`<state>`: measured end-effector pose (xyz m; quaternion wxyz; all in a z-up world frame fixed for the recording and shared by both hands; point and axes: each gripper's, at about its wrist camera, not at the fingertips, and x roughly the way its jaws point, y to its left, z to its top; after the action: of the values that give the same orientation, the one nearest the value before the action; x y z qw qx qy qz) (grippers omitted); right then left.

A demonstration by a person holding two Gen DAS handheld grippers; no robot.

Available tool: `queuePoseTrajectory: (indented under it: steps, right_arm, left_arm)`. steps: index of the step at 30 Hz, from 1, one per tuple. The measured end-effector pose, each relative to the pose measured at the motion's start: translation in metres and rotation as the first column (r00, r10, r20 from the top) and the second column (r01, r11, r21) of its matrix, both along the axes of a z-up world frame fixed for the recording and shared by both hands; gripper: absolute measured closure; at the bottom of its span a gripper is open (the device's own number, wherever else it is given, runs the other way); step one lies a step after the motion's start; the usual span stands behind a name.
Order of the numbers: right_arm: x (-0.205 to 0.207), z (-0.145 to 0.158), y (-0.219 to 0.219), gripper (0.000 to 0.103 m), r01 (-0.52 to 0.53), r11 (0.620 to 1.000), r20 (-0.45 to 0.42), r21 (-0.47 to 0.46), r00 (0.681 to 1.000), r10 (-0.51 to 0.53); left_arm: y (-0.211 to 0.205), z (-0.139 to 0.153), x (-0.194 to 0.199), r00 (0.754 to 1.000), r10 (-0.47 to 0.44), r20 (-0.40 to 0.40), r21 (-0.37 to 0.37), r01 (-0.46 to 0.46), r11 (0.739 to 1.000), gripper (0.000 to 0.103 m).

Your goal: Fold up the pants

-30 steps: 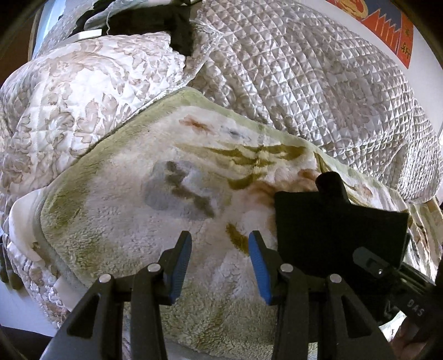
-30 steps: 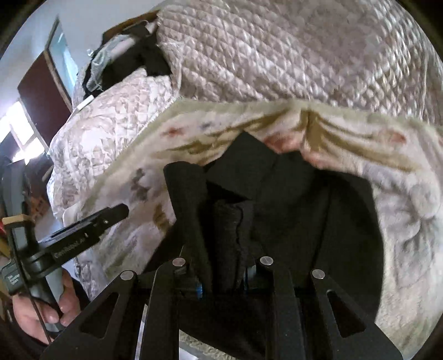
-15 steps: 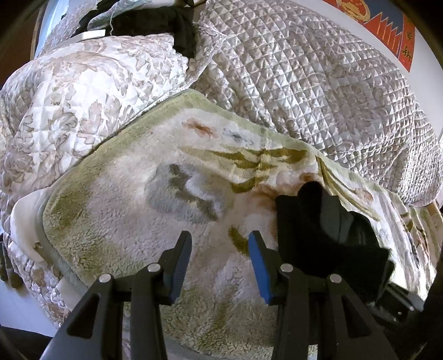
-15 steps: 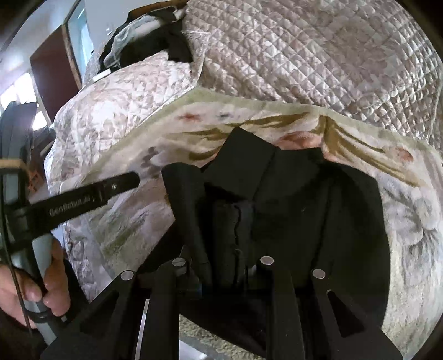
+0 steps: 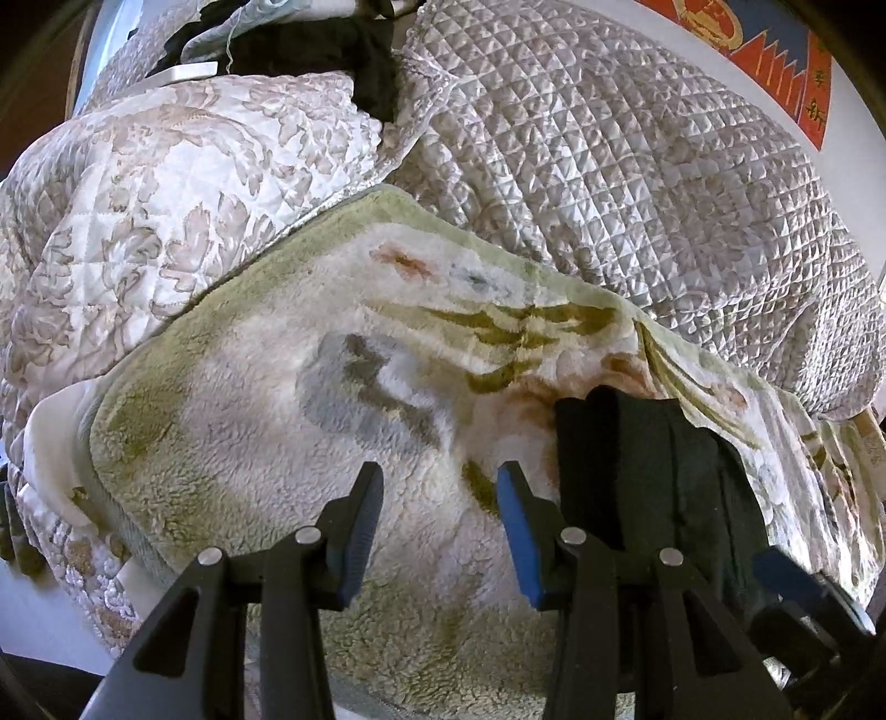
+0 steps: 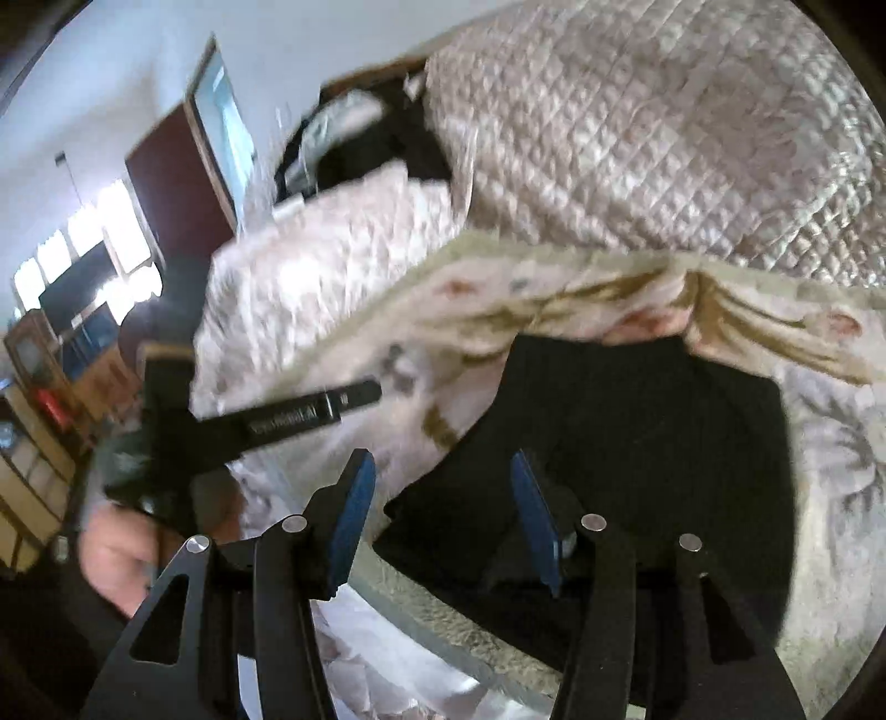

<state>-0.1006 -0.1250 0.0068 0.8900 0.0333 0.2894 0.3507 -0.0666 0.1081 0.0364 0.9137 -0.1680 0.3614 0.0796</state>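
The black pants [image 6: 637,443] lie folded in a compact stack on a fluffy floral blanket [image 6: 554,299]. They also show in the left wrist view [image 5: 637,465], at the lower right. My right gripper [image 6: 440,509] is open and empty, its jaws just above the near left corner of the stack. My left gripper [image 5: 440,515] is open and empty over the blanket [image 5: 277,421], just left of the pants. The left tool [image 6: 288,421] shows to the left in the right wrist view.
A quilted grey cover [image 5: 637,194] and a floral quilt [image 5: 166,188] are bunched behind the blanket. Dark clothes [image 5: 310,50] lie at the far top. The bed's near edge runs along the bottom. A door and furniture [image 6: 183,194] stand at the left.
My right gripper has opened and let go of the pants fold, which now lies flat. The right wrist view has swung left and blurred. My left gripper has stayed put.
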Motion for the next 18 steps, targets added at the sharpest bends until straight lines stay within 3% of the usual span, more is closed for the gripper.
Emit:
queuePoseTrajectory:
  steps: [1,3,5,6,9,12,18]
  right_arm:
    - [0.001,-0.003,-0.005,0.052,0.027,1.000,-0.008,-0.009,1.000,-0.027]
    - [0.012,-0.021,-0.010,0.072,0.063,0.996,-0.088,-0.059,0.994,-0.068]
    - [0.020,-0.043,-0.007,0.079,0.023,0.995,-0.195,-0.098,0.980,-0.042]
    - [0.017,-0.046,-0.006,0.082,0.010,0.995,-0.194,-0.097,0.981,-0.028]
    - [0.017,-0.034,-0.012,0.082,-0.015,0.998,-0.181,-0.060,0.983,0.004]
    - [0.031,-0.018,-0.033,0.082,0.035,0.999,-0.169,-0.024,0.985,-0.038]
    - [0.091,0.001,-0.068,0.082,0.157,0.981,-0.144,-0.115,0.974,-0.173]
  left_arm:
    - [-0.001,0.001,0.000,1.000,-0.004,0.004,0.000,0.004,1.000,0.057]
    - [-0.005,0.002,0.000,1.000,-0.017,0.014,-0.001,0.017,1.000,0.057]
    - [-0.010,0.005,0.000,0.999,-0.036,0.027,0.000,0.036,0.999,0.057]
    - [-0.014,0.007,0.001,0.998,-0.052,0.034,0.001,0.052,0.999,0.057]
    - [-0.025,0.013,0.002,0.995,-0.092,0.049,0.005,0.091,0.996,0.057]
    - [-0.037,0.021,0.008,0.989,-0.138,0.055,0.002,0.138,0.990,0.058]
    - [-0.071,0.034,0.039,0.963,-0.269,0.035,-0.013,0.269,0.963,0.058]
